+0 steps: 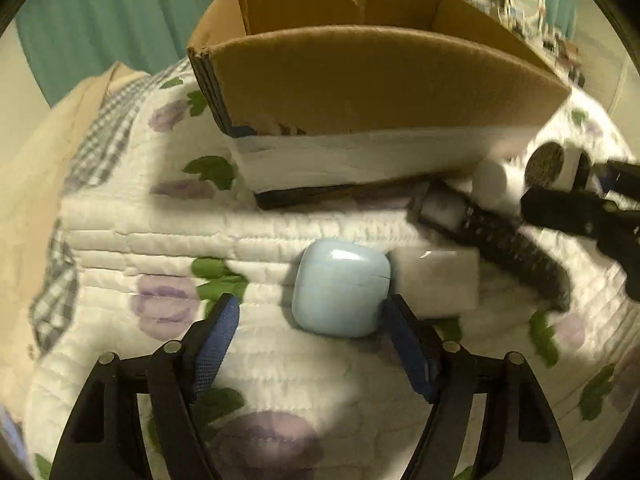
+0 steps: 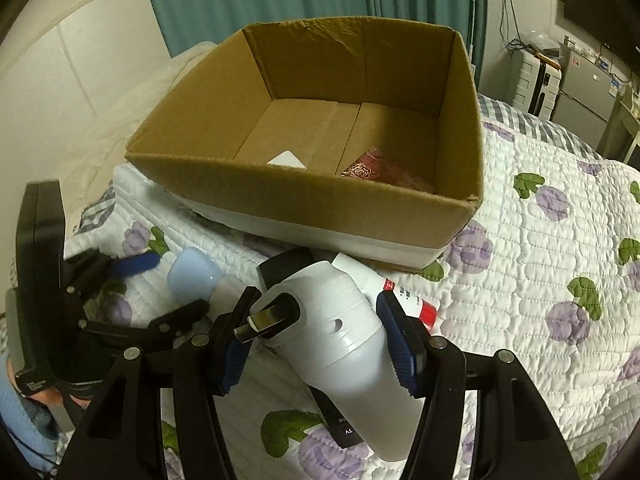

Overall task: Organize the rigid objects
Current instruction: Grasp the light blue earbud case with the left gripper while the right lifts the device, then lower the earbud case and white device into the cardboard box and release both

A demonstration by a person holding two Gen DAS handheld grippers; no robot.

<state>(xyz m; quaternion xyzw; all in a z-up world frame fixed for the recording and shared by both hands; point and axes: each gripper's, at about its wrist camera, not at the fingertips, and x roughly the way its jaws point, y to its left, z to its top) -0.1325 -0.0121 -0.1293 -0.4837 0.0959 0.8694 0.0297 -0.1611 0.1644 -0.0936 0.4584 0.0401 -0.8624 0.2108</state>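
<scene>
Open brown cardboard box (image 2: 304, 184): on floral quilted white bedspread (image 2: 552, 264); holds a white card (image 2: 288, 160) and dark red patterned packet (image 2: 376, 170).
Pale blue rounded plastic earbud case (image 1: 340, 288): on bedspread before box, between spread fingers of left gripper (image 1: 310, 320), right fingertip just beside it.
White plastic hair-dryer-shaped appliance (image 2: 340, 336): lies between fingers of right gripper (image 2: 316, 316); contact cannot be told.
Black remote control (image 1: 500, 236): beside case.

The box (image 2: 304, 208) is made of matt brown corrugated cardboard, banded with smooth white tape low on its near wall. A soft quilted cloth bedspread (image 2: 540, 264) is printed with flowers. Glossy, smooth pale-blue plastic is seen on the earbud case (image 1: 340, 288). The white bottle (image 2: 344, 344) looks like smooth, faintly shiny plastic.
</scene>
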